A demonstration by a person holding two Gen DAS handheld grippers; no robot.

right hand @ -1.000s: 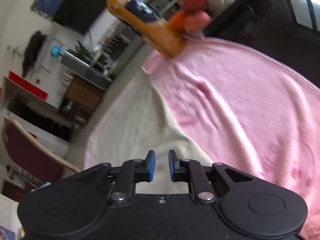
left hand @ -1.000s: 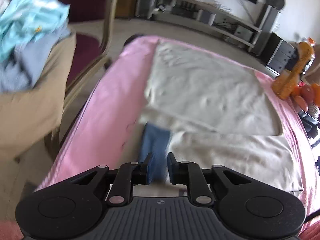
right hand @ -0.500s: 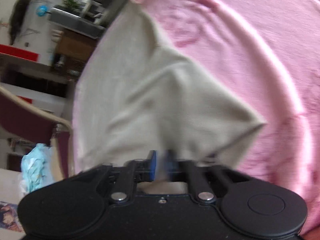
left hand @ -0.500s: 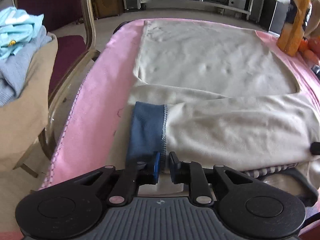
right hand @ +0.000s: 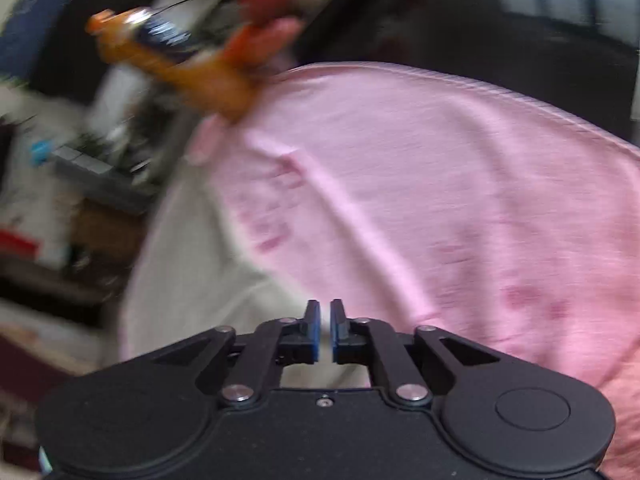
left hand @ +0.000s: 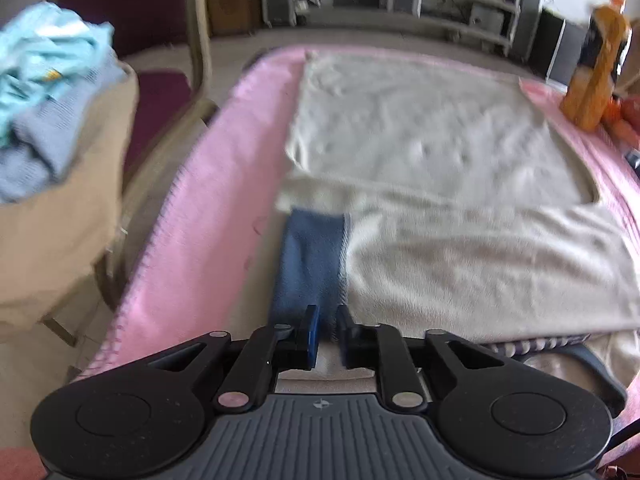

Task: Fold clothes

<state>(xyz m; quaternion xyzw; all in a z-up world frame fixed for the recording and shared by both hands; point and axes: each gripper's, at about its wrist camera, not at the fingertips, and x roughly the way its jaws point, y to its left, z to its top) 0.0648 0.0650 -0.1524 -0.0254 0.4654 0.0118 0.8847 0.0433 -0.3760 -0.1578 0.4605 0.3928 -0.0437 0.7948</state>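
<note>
**Left wrist view: blue cuff pinched, fold runs crosswise**

We see the left gripper (left hand: 327, 330) nearly closed on the blue cuff (left hand: 312, 256) of the cream garment (left hand: 440, 184), which lies on the pink blanket (left hand: 208, 200). The cuff runs straight ahead of the fingers; the folded band runs rightward across the garment. The right gripper (right hand: 325, 330) is almost shut; we cannot tell whether cloth sits between its pads. We judge the left nearer the cuff end.
</note>
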